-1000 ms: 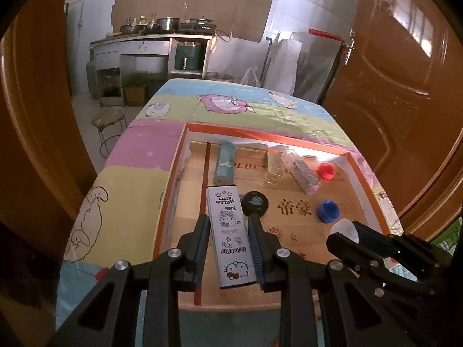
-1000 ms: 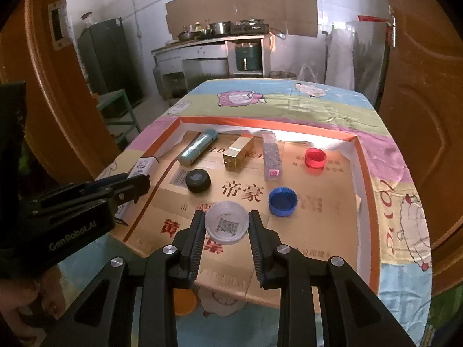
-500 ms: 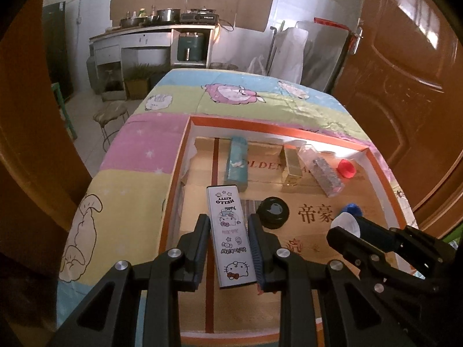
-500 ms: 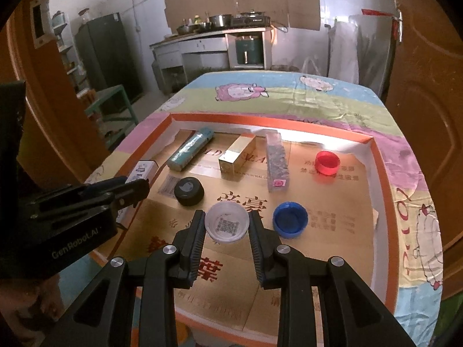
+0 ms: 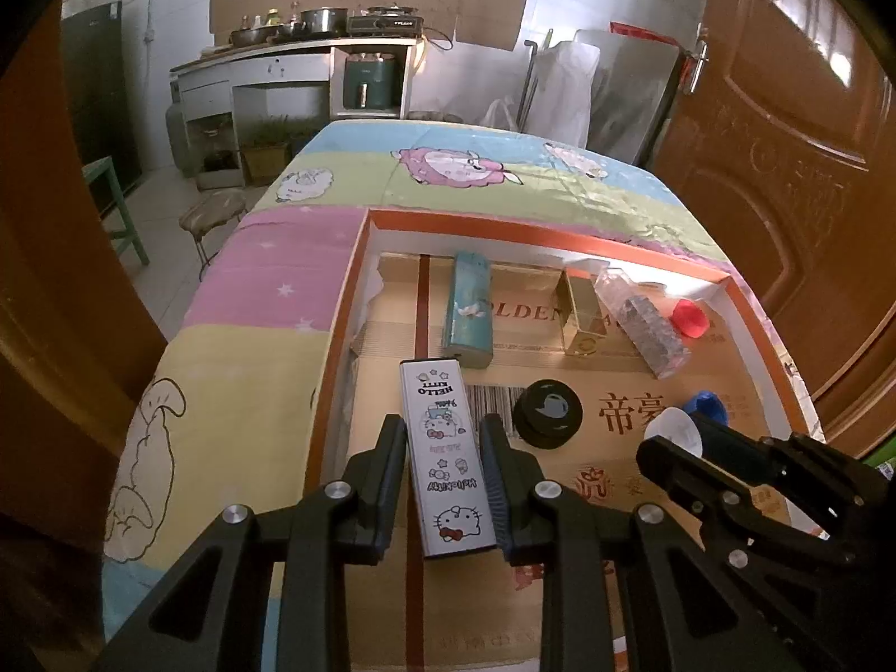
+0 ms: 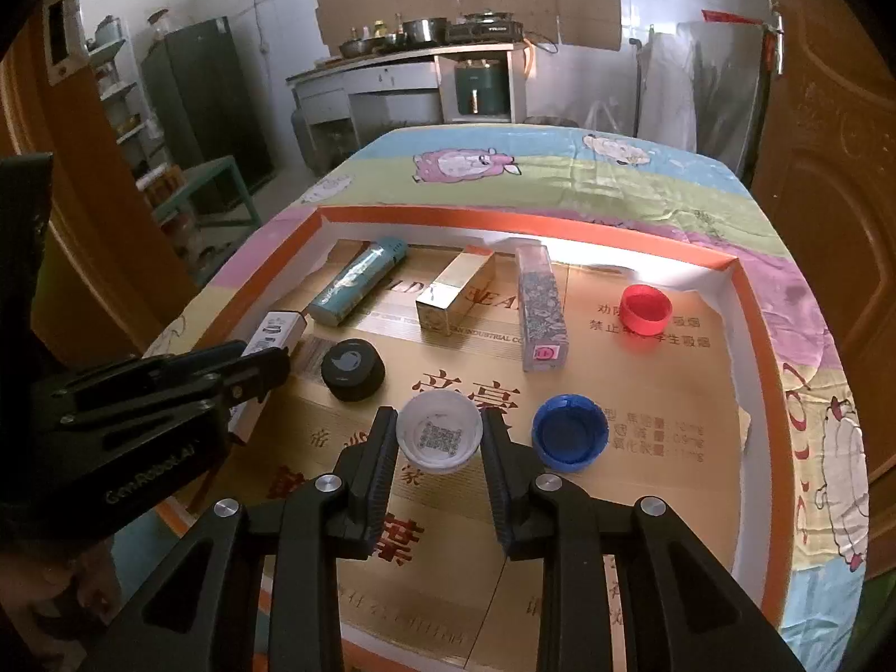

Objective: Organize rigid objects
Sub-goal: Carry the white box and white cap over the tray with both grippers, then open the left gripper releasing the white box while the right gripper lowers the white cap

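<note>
A long white box (image 5: pixel 447 451) printed with cartoon cats is clamped between the narrow-set jaws of the left gripper (image 5: pixel 442 481), over the left side of a shallow orange-rimmed tray (image 5: pixel 537 232). The right gripper (image 6: pixel 439 456) has its jaws closed on a white bottle cap (image 6: pixel 439 431), open side up with a square code printed inside, over the middle of the tray near its front. Around them on the tray's cardboard floor lie a black round lid (image 6: pixel 353 369), a blue cap (image 6: pixel 570 432) just right of the white one, a red cap (image 6: pixel 647 309) toward the far right corner, and three long boxes along the far wall — a teal one (image 6: pixel 358 281), a gold one (image 6: pixel 455 298) and a clear patterned one (image 6: pixel 540 308). The tray sits on a table under a pastel cloth (image 5: pixel 269 291) with cartoon sheep. Beyond it is a kitchen counter (image 6: pixel 403 59) with pots and a stove, a dark fridge (image 6: pixel 210 95) at left, a stool (image 5: pixel 213 213) and brown wooden doors (image 5: pixel 784 168) — one at each side. From the right-hand camera the left gripper hides most of the white box; from the left-hand camera the right gripper covers most of the blue cap. The cardboard's printing is too small to read.
</note>
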### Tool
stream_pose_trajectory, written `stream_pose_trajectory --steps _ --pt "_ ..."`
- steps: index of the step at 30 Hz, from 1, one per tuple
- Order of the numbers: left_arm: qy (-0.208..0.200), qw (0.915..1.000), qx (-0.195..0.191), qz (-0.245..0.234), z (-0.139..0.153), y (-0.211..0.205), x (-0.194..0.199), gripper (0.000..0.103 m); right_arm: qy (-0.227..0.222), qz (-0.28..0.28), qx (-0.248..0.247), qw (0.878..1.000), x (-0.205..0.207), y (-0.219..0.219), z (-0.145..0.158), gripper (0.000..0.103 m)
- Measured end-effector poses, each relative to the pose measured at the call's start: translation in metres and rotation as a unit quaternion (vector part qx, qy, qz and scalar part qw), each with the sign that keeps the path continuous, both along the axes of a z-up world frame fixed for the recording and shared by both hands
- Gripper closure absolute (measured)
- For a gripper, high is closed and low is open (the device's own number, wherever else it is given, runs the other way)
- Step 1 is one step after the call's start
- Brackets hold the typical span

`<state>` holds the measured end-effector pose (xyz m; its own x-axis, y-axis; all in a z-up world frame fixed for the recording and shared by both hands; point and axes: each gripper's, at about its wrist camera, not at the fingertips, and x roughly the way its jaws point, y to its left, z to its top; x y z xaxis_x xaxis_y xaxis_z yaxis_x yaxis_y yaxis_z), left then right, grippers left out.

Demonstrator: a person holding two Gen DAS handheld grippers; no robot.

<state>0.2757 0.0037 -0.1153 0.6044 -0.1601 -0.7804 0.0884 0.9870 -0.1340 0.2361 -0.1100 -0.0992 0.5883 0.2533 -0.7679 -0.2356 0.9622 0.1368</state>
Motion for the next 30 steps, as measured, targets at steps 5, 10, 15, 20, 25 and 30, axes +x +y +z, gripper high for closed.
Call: stream_pose_trajectory --steps 5,10,15,20,25,30 --pt "0.003 1.0000 0.004 -0.001 -0.004 0.000 0.001 0.076 0.002 0.001 -0.001 1.000 0.001 0.002 -0.003 0.072" --pt "0.002 0.9999 0.011 -0.004 -0.007 -0.002 0.002 0.076 0.006 0.002 -0.005 1.000 0.003 0.003 -0.006 0.072" --pt "0.001 0.9999 0.010 -0.005 -0.007 -0.002 0.002 0.076 0.009 0.001 -0.008 1.000 0.005 0.004 -0.009 0.072" --pt "0.000 1.0000 0.008 -0.005 -0.007 -0.003 0.002 0.076 0.009 0.002 -0.013 1.000 0.006 0.006 -0.012 0.072" --pt "-0.007 1.0000 -0.004 -0.003 -0.006 0.000 0.001 0.074 0.010 0.002 -0.011 1.000 0.006 0.006 -0.013 0.072" --pt "-0.011 0.9998 -0.018 -0.002 -0.004 0.005 0.001 0.065 0.012 -0.001 -0.001 1.000 0.006 0.005 -0.013 0.072"
